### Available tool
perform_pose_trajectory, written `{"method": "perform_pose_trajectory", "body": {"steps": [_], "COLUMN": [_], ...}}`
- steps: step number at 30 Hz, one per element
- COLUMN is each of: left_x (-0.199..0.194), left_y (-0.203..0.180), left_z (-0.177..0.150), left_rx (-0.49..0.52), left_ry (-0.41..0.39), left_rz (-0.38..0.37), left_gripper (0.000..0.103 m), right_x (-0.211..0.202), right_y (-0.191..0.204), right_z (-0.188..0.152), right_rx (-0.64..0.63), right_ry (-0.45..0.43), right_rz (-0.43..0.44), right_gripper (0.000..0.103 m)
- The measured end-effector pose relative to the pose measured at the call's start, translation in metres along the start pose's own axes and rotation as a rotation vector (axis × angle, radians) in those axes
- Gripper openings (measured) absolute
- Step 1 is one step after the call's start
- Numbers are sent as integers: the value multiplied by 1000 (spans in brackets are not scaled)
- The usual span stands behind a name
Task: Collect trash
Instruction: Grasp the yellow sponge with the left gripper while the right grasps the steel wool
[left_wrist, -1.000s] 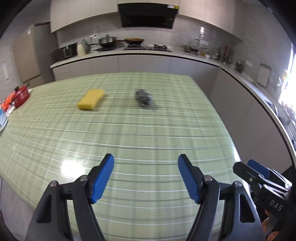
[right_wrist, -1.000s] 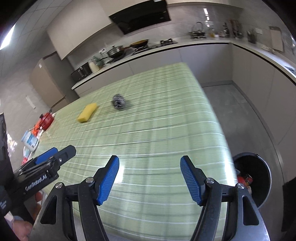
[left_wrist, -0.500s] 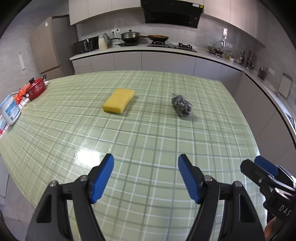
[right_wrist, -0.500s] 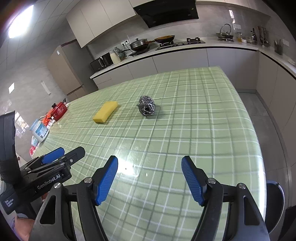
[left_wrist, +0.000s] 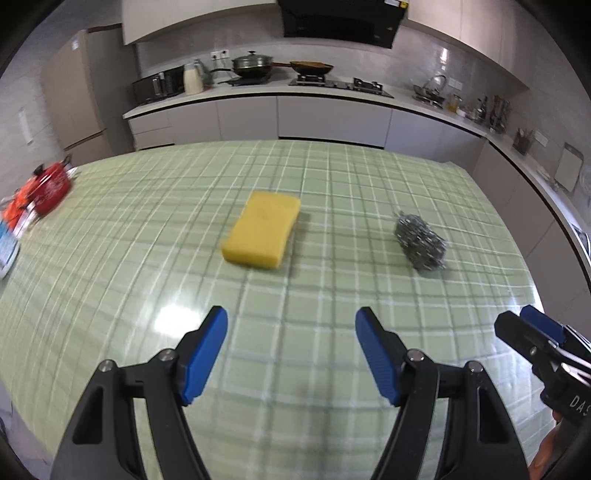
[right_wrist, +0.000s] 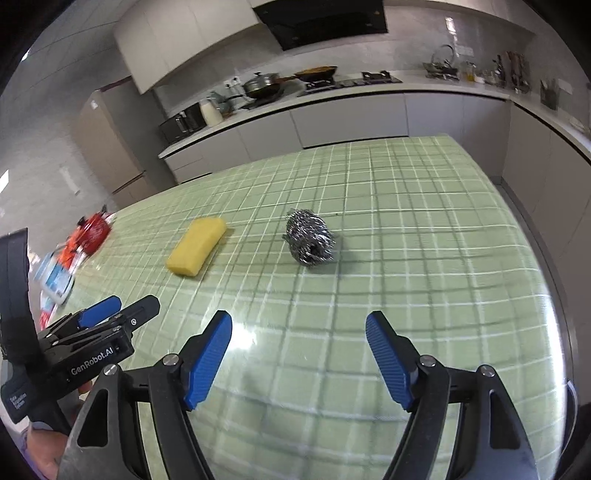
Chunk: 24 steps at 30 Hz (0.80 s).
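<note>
A yellow sponge (left_wrist: 261, 229) lies on the green checked table (left_wrist: 147, 258), with a steel wool scrubber (left_wrist: 419, 242) to its right. My left gripper (left_wrist: 291, 328) is open and empty, short of the sponge and pointing at it. My right gripper (right_wrist: 298, 332) is open and empty, short of the scrubber (right_wrist: 310, 240); the sponge (right_wrist: 196, 245) lies left of it. Each gripper shows in the other's view: the right one (left_wrist: 532, 332) at the lower right, the left one (right_wrist: 110, 314) at the lower left.
A red pot (left_wrist: 50, 186) and some packets (left_wrist: 7, 240) sit at the table's left edge. Kitchen counters with a stove and pans (left_wrist: 255, 66) run along the back and right walls. The table's right edge (right_wrist: 554, 277) drops to the floor.
Both grippers have moved forward over the table, so the sponge and scrubber appear closer. The bin seen at the right a second ago has left the right wrist view.
</note>
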<state>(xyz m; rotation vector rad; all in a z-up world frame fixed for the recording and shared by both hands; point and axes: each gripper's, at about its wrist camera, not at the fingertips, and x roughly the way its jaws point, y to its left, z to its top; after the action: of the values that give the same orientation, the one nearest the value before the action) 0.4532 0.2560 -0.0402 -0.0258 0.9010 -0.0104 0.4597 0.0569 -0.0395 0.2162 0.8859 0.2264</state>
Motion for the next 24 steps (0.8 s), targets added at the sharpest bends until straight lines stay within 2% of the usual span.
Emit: {"method": "perform_pose_trajectory", "body": {"steps": [5,12,24], "left_x": [29,61,97], "left_y": [17,25,32], "left_z": [24,44,73], "left_rx": [43,68,83], "left_ry": [7,26,38], "left_rz": [-22,-37,-55], "left_gripper": [73,73,73], "right_x": [31,60,112], "right_y": [15,14,2], "right_z": [14,35,68], "right_rx": [14,35,33], "right_ry": [12,17,53], "right_rz": [-57,-129,-155], "right_gripper": [77,78,78]}}
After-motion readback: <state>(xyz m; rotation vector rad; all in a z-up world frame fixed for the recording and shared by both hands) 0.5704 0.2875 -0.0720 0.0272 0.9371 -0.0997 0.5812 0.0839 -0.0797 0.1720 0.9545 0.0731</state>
